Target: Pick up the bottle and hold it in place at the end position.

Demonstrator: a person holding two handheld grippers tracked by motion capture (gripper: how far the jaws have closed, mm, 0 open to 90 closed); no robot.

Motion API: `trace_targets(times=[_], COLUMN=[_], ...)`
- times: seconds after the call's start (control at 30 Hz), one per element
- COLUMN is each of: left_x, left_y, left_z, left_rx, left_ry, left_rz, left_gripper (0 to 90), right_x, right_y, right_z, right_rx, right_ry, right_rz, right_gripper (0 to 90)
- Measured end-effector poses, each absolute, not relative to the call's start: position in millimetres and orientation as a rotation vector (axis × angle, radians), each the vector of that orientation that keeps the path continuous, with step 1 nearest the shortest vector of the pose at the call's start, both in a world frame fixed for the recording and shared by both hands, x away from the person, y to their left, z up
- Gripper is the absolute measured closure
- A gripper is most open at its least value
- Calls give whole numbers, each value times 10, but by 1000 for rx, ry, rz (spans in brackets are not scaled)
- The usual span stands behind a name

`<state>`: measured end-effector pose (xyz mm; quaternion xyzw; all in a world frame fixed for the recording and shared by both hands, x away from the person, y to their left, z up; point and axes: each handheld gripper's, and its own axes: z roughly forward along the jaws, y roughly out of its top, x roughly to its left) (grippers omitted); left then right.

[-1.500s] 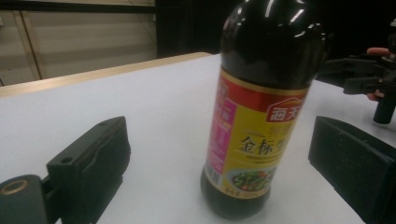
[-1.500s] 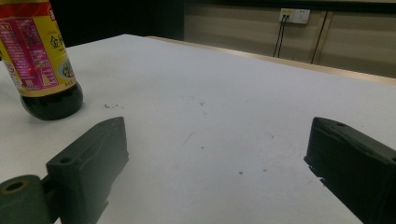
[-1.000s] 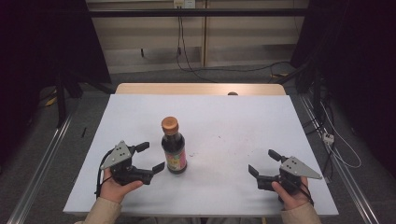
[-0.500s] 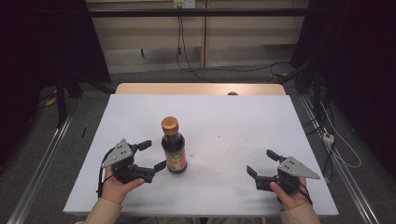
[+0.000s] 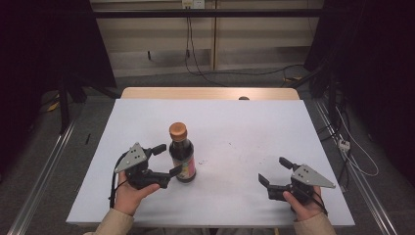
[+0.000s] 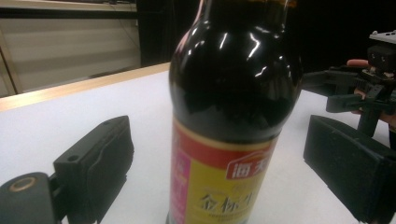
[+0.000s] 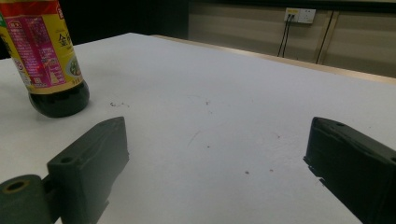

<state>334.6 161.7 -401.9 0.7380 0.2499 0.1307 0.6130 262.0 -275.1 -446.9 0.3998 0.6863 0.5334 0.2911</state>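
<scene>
A dark soy sauce bottle with an orange cap and a red and yellow label stands upright on the white table. My left gripper reaches around its lower body from the left. In the left gripper view the bottle stands between the jaws of my left gripper, which have just been closing. A gap still shows at the left pad; the right pad is very near the glass. My right gripper rests open near the front right with nothing in it. The right gripper view shows that gripper and the bottle at far left.
The table's far edge is a wooden strip with a small brown object on it. Cables lie on the floor to the right. The right gripper shows beyond the bottle in the left gripper view.
The left gripper has edged a little toward the bottle and its jaws stand narrower around it. The right gripper and the bottle have kept their places.
</scene>
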Motion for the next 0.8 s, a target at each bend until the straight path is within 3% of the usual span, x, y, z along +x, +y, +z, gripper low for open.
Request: trace_targets(times=[0.8], left_x=[3392], left_y=[1249], left_z=[-4083], left_rx=[1724], left_ry=[653], left_rz=[371], left_gripper=[169], right_x=[2616], right_y=[-2754], right_z=[-4469], right_rx=[1064], right_ry=[1840], right_rz=[1422], right_gripper=[56])
